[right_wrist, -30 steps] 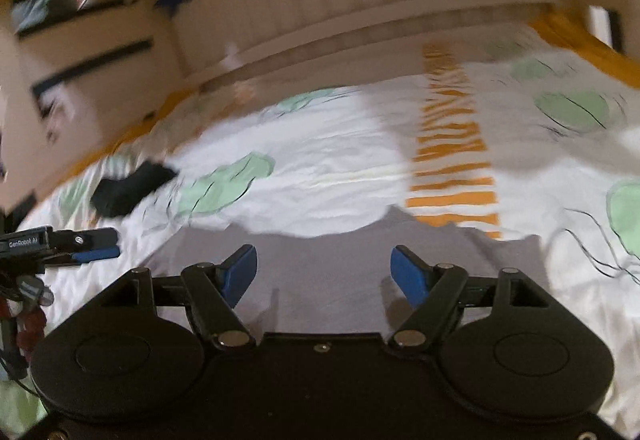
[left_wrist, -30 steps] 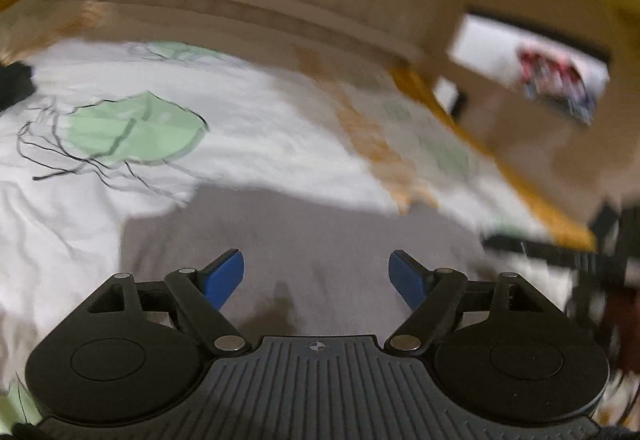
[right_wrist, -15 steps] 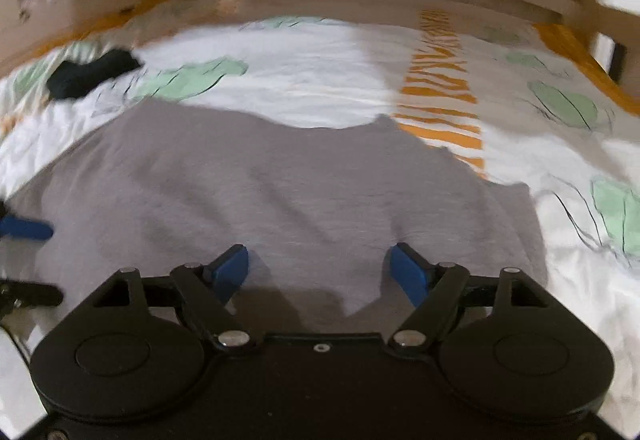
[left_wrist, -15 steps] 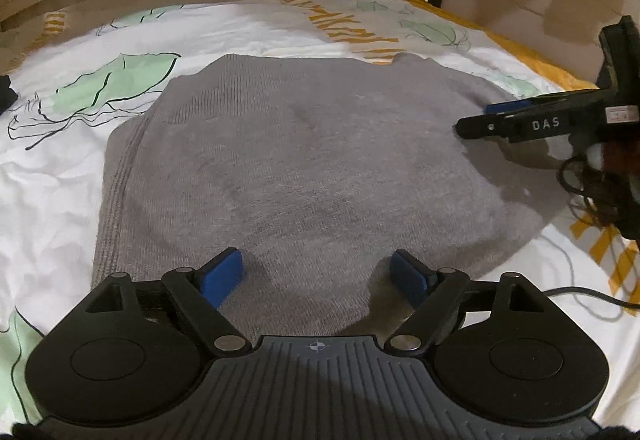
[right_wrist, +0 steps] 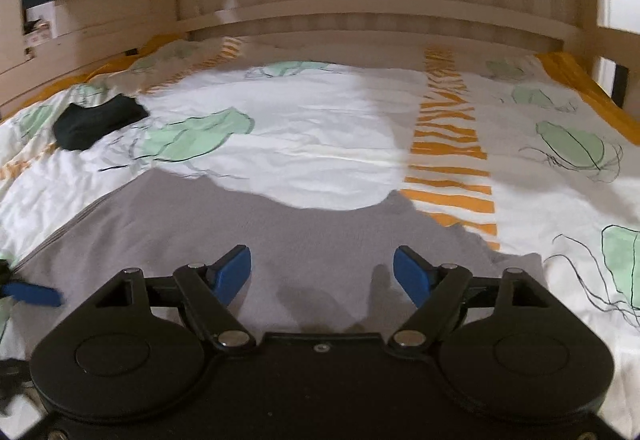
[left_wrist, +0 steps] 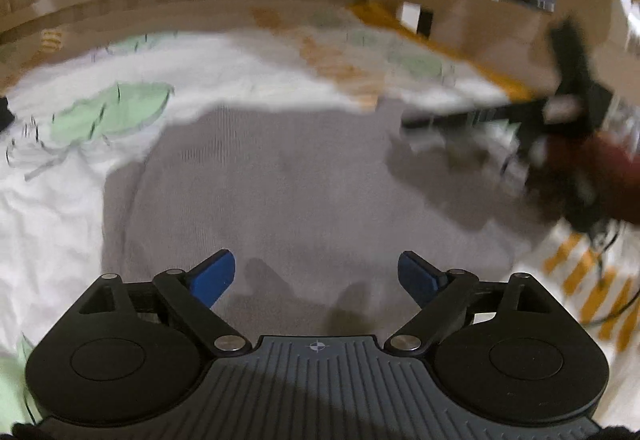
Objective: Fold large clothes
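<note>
A grey knit sweater (left_wrist: 288,191) lies spread flat on the bed. The same sweater (right_wrist: 304,236) fills the near part of the right wrist view. My left gripper (left_wrist: 316,276) hovers over its near edge, jaws opening, blue pads wide apart with nothing between them. My right gripper (right_wrist: 322,274) hovers likewise over the sweater, jaws opening and empty. The right gripper (left_wrist: 500,115) also shows blurred at the right of the left wrist view, held by a hand. A blue fingertip of the left gripper (right_wrist: 32,292) pokes in at the left edge of the right wrist view.
The bedsheet (right_wrist: 328,143) is white with green leaf and orange stripe prints. A black cloth (right_wrist: 96,121) lies at the far left. A wooden headboard (right_wrist: 360,19) runs along the back, with bed rails at both sides. A cable (left_wrist: 612,304) trails at the right.
Both grippers' jaws have widened a little. The views swung across the bed and settled low over the sweater's near edge. The right gripper has shifted in the left wrist view.
</note>
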`<state>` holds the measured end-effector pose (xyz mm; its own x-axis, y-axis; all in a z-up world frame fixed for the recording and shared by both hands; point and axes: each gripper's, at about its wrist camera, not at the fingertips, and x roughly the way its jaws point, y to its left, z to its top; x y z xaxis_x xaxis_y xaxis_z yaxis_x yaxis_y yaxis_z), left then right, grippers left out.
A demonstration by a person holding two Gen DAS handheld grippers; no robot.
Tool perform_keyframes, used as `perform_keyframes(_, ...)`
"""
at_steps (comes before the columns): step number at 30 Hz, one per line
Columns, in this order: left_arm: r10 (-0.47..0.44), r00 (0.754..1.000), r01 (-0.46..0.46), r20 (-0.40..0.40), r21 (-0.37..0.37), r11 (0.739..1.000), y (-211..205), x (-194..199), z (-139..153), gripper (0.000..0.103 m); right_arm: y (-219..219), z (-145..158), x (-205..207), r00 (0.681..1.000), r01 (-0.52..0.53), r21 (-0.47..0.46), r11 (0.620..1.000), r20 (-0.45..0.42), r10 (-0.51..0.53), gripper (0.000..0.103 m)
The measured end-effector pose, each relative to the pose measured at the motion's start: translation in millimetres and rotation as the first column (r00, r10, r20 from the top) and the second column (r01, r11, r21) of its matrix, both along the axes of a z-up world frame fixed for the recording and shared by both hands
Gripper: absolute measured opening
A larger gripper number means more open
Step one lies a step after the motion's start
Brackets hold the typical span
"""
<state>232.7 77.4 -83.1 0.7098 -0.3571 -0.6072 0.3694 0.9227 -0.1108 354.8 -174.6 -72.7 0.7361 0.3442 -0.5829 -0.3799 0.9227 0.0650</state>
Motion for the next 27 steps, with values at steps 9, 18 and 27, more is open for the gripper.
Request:
perform_keyframes(9, 0.206, 0.979, -0.206, -0.005, -0.079, 0.975, 19.7, 77.4, 7.9, 0.089, -11.8, -38.2, 18.1, 0.999, 0.034, -0.030, 0.999, -0.028, -0.034, 0.098)
perform_keyframes(18, 0.394, 0.906, -0.409, -0.153, -0.079, 0.909, 47.3, 147.8, -40.2, 0.103, -13.6, -40.9, 15.2, 0.999, 0.036, -0.016, 0.999, -0.003, -0.036, 0.100)
perform_keyframes(27, 0.405, 0.911, -0.411, -0.082, -0.082, 0.908, 42.2, 141.0, -49.1, 0.103, -17.1, -44.6, 15.0, 0.999, 0.040, 0.017, 0.999, 0.006, -0.041, 0.101)
